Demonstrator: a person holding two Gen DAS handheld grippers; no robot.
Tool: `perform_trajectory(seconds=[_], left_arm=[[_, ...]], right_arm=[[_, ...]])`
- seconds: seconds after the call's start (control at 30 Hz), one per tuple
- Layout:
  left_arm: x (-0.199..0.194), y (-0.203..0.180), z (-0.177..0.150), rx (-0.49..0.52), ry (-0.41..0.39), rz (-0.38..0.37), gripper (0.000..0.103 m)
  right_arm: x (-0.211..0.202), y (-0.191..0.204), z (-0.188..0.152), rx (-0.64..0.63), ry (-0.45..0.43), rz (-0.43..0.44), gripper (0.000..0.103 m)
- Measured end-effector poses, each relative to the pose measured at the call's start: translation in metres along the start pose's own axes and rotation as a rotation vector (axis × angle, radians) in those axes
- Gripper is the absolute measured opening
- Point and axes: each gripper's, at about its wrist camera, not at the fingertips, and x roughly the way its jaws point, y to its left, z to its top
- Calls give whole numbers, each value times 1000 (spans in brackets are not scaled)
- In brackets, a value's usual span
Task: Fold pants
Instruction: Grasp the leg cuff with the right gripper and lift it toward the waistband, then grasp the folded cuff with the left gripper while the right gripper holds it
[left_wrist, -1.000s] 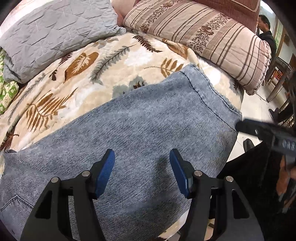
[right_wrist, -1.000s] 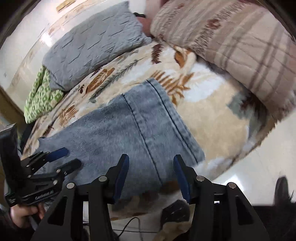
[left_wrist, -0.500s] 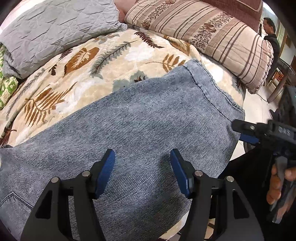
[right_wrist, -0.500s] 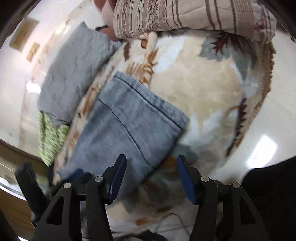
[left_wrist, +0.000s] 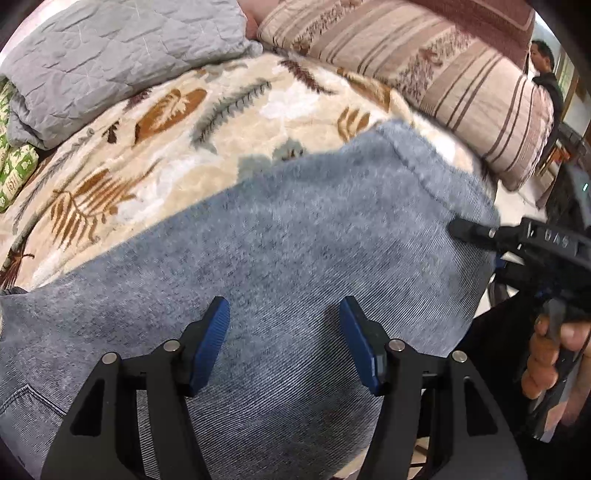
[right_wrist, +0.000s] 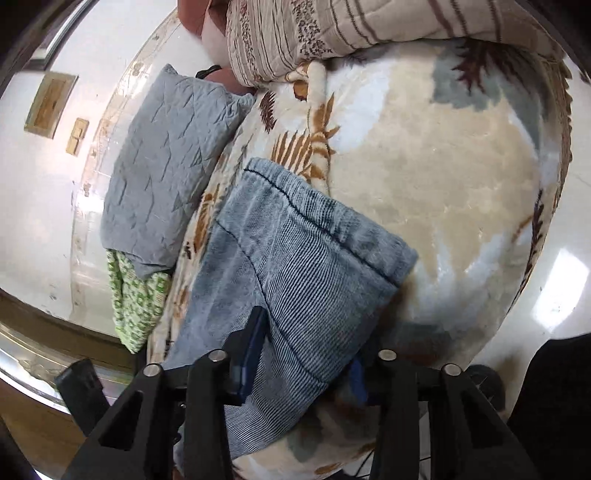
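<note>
The grey-blue denim pants (left_wrist: 295, 266) lie flat across a leaf-patterned blanket (left_wrist: 192, 147) on a bed. My left gripper (left_wrist: 284, 332) is open and hovers just above the middle of the pants. My right gripper (right_wrist: 303, 354) straddles the near edge of the pant leg (right_wrist: 306, 266), close to the hem; its jaws stand apart with the denim between them. In the left wrist view the right gripper (left_wrist: 480, 236) shows at the pants' right edge, held by a hand.
A grey quilted pillow (left_wrist: 110, 55) and a striped pillow (left_wrist: 424, 74) lie at the head of the bed. A green patterned cloth (right_wrist: 136, 299) sits beside the grey pillow. The shiny floor (right_wrist: 554, 295) borders the bed's right side. A person (left_wrist: 546, 74) stands far right.
My right gripper has swung in and down to the edge of the pant leg, so denim now sits between its jaws. My left gripper has stayed open over the pants.
</note>
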Motion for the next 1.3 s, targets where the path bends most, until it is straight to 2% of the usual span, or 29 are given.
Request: perform_trajectory(seconds=[0.07, 0.1, 0.27, 0.37, 0.47, 0.53, 0.63, 0.87, 1.03, 1.13, 1.3], left_arm=[[1, -1, -2, 9, -4, 2, 61], [0, 1, -2, -1, -2, -9, 61], [-18, 29, 4, -112, -16, -66, 61], [-26, 54, 6, -207, -7, -142, 61], [-37, 81, 10, -328, -3, -272, 61], [-45, 94, 15, -375, 0, -306, 61], [-60, 97, 28, -359, -4, -289, 62], [-79, 99, 43, -362, -34, -346, 70], [-81, 93, 57, -333, -24, -346, 70], [-87, 77, 76, -255, -22, -320, 70], [-90, 26, 113, -37, 30, -238, 75]], right_arm=[[3, 6, 0, -38, -4, -7, 19], [2, 10, 0, -62, -4, -4, 17], [-12, 50, 0, -231, -41, 2, 15], [-16, 77, -2, -323, -43, 3, 15], [-15, 104, -8, -406, -37, 19, 15], [-12, 123, -17, -474, -26, 33, 15], [-5, 145, -34, -561, 3, 46, 15], [18, 177, -84, -778, 56, 34, 15], [23, 179, -96, -812, 57, 25, 15], [20, 177, -95, -827, 39, 21, 14], [20, 174, -93, -824, 13, 24, 14]])
